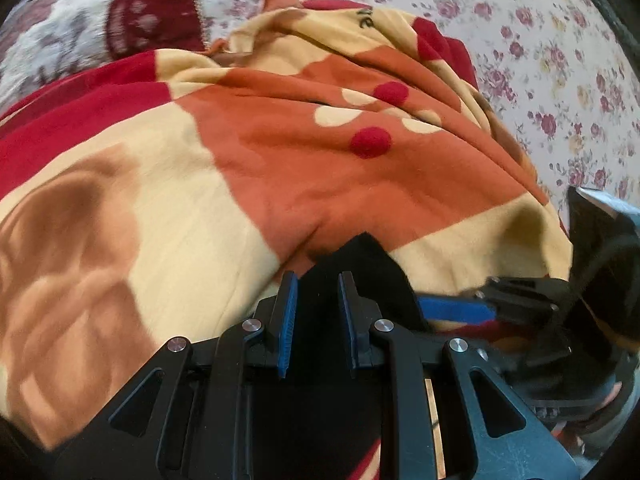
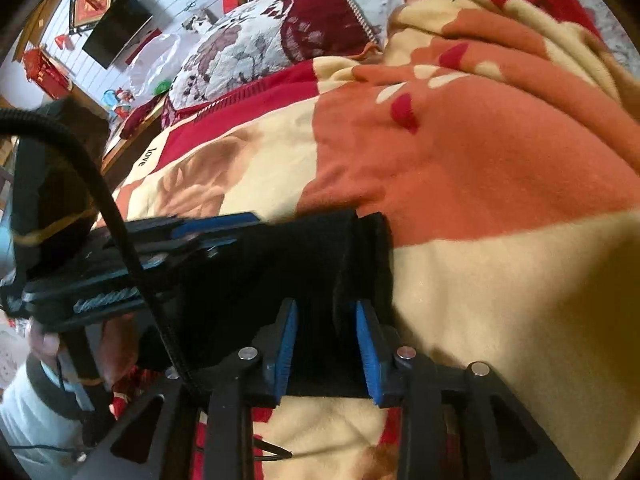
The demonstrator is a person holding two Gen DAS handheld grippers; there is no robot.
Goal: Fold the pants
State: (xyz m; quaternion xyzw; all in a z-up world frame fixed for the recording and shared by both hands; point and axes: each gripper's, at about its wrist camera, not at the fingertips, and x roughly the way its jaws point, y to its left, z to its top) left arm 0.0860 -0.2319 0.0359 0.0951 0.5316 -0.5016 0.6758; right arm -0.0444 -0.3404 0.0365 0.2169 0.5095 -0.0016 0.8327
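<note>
The black pants [image 2: 280, 264] lie bunched on an orange, cream and red blanket [image 2: 460, 168]. My right gripper [image 2: 326, 312] has its blue-padded fingers apart with black cloth lying between them. My left gripper [image 1: 318, 280] also has its fingers apart around a fold of the black pants [image 1: 360, 264]. The right gripper [image 1: 480, 308] shows at the right of the left wrist view. The left gripper [image 2: 216, 228] shows at the left of the right wrist view, against the pants. Whether either one pinches the cloth is not clear.
A red and white patterned pillow [image 2: 280, 40] lies at the head of the bed. A floral sheet [image 1: 540, 40] shows beyond the blanket [image 1: 280, 152]. A dark screen [image 2: 116, 32] and red decorations hang on the white wall. A person's hand [image 2: 44, 340] holds the left gripper.
</note>
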